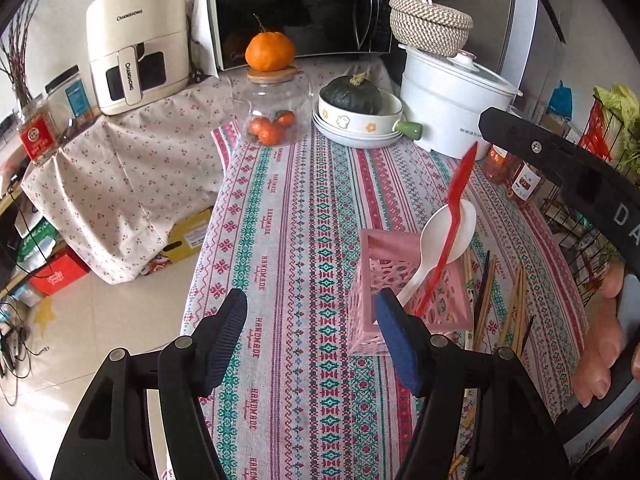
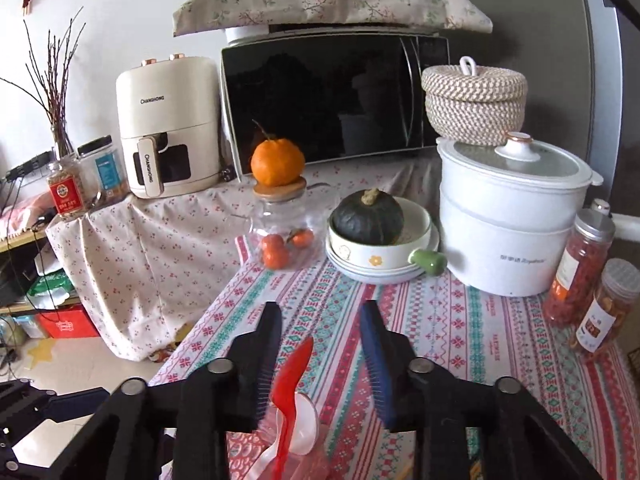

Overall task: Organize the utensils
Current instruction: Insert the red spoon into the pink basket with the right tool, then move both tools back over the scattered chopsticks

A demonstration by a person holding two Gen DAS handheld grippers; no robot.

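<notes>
- Left wrist view: left gripper (image 1: pixel 312 334) spread wide, gripping nothing, low centre; pink holder (image 1: pixel 404 300) right of centre holds white spoon (image 1: pixel 444 236) and red spoon (image 1: pixel 452 216); chopsticks (image 1: pixel 516 304) lie beside it.
- Right wrist view: right gripper (image 2: pixel 320 364) spread wide around the red spoon (image 2: pixel 290 384), not touching it.

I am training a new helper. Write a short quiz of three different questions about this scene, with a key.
1. True or false: the red spoon stands in the pink holder.
2. What lies on the cloth right of the holder? A chopsticks, B forks, C knives.
3. Fill in: both the left gripper and the right gripper are ____.

Key: 1 true; 2 A, chopsticks; 3 open.
</notes>
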